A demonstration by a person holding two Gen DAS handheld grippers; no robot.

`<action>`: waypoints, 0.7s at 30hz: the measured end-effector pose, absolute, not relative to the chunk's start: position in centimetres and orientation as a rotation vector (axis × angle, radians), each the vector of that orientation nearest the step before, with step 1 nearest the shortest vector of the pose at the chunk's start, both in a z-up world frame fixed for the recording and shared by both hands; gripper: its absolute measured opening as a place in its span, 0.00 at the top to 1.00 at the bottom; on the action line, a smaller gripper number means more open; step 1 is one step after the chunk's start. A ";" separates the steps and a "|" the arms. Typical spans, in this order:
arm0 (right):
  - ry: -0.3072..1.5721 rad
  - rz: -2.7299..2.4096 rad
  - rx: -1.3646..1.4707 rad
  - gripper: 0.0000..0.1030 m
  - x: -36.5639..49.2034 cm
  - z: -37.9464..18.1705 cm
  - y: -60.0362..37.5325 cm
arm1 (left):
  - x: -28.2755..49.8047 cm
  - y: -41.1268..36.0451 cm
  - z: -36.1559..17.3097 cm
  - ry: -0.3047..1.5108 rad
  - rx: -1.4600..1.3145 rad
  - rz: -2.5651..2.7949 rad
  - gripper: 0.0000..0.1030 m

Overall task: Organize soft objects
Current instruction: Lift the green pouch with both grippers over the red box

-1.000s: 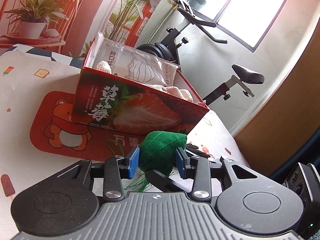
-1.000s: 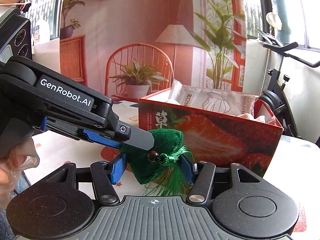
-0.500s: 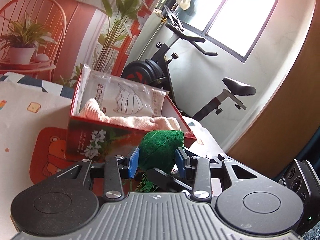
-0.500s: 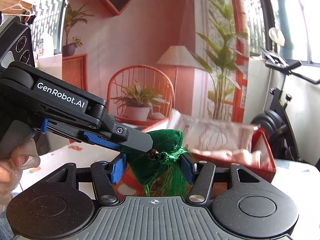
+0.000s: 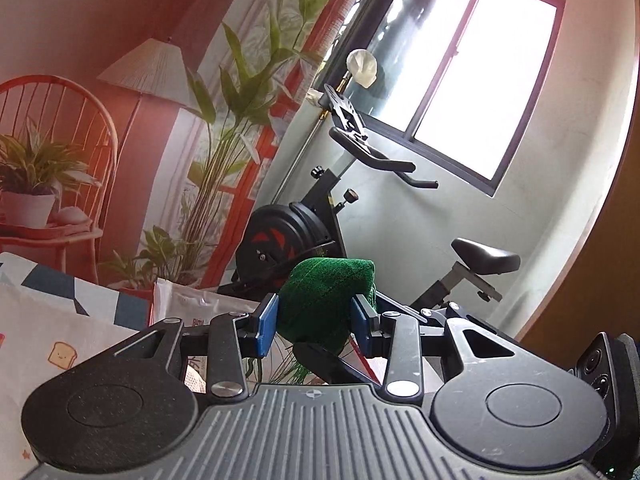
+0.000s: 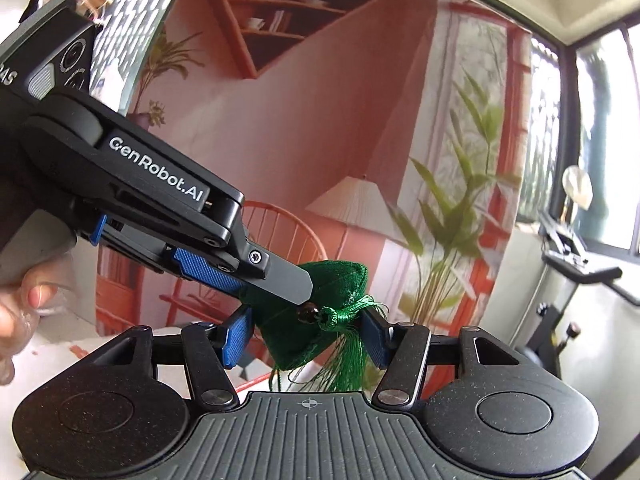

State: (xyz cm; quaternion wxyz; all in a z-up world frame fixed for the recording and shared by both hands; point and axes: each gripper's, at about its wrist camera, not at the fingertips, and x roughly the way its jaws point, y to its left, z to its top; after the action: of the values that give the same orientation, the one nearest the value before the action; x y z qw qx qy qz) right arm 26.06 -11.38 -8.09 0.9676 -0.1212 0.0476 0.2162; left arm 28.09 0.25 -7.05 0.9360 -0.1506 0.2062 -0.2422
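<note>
A green fabric pouch (image 5: 326,300) with a tassel and a bead is held in the air by both grippers. My left gripper (image 5: 314,320) is shut on the pouch, blue pads pressing its sides. My right gripper (image 6: 306,332) is also shut on the same pouch (image 6: 308,320); its tassel (image 6: 352,344) hangs in front. The left gripper's body (image 6: 160,188) crosses the right wrist view from the upper left. The red strawberry box is almost hidden below; only a clear plastic packet (image 5: 188,308) in it shows behind the left fingers.
A patterned tablecloth (image 5: 48,320) lies at lower left. An exercise bike (image 5: 320,224) stands behind, near a window. A potted plant on a red chair (image 5: 36,192) is at far left. A hand (image 6: 16,320) holds the left gripper.
Both grippers have risen together with the green pouch. The strawberry box has dropped out of sight below the fingers in both views.
</note>
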 end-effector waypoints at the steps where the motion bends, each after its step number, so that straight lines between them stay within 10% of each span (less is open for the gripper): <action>1: 0.098 0.438 -0.260 0.48 26.7 -8.4 -11.4 | 28.7 0.1 -7.5 0.426 -0.308 -0.491 0.61; 21: 0.430 0.281 -0.190 0.47 34.4 -20.1 -11.6 | 35.5 -1.1 -15.9 0.634 -0.238 -0.402 0.60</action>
State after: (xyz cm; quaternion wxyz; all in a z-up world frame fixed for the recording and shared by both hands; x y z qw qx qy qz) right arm 34.45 -11.57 -20.05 0.9627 -0.0939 0.2125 0.1385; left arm 35.50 -1.14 -15.93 0.9235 -0.1158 0.3089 -0.1960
